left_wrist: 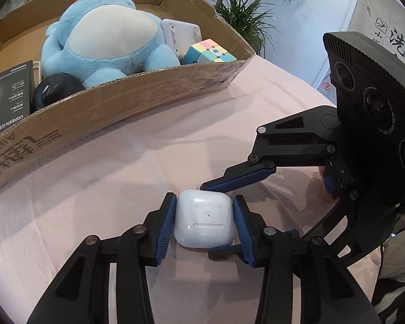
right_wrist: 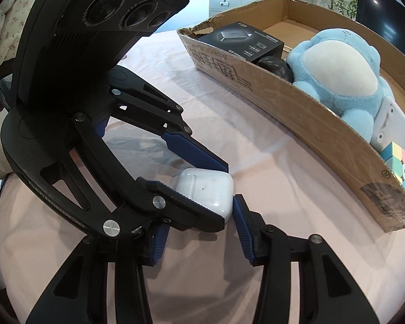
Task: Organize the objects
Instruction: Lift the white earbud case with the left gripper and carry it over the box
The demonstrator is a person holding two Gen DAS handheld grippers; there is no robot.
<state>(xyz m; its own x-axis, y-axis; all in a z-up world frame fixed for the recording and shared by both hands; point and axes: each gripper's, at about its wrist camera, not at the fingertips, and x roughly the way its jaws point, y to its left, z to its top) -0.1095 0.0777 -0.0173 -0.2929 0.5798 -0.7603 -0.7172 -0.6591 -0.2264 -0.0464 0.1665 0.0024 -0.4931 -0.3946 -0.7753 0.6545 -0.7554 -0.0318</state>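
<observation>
Earbuds case (left_wrist: 204, 220), white, sits on the pink-covered counter (left_wrist: 137, 167) near the cardboard box (left_wrist: 137, 100), not yet packed. Inside the box already lie a blue plush toy (left_wrist: 105, 43), a pastel puzzle cube (left_wrist: 210, 51), a black charger box (left_wrist: 8, 94) and a dark round object (left_wrist: 55, 91). The left hand-held gripper (left_wrist: 204, 222) is clenched on the case's two sides; the right hand-held gripper (right_wrist: 202, 210) grips its other two sides. Judging by this, only the case remains to go in.

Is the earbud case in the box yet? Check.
No: the earbud case lies on the pink cloth, outside the box.
</observation>
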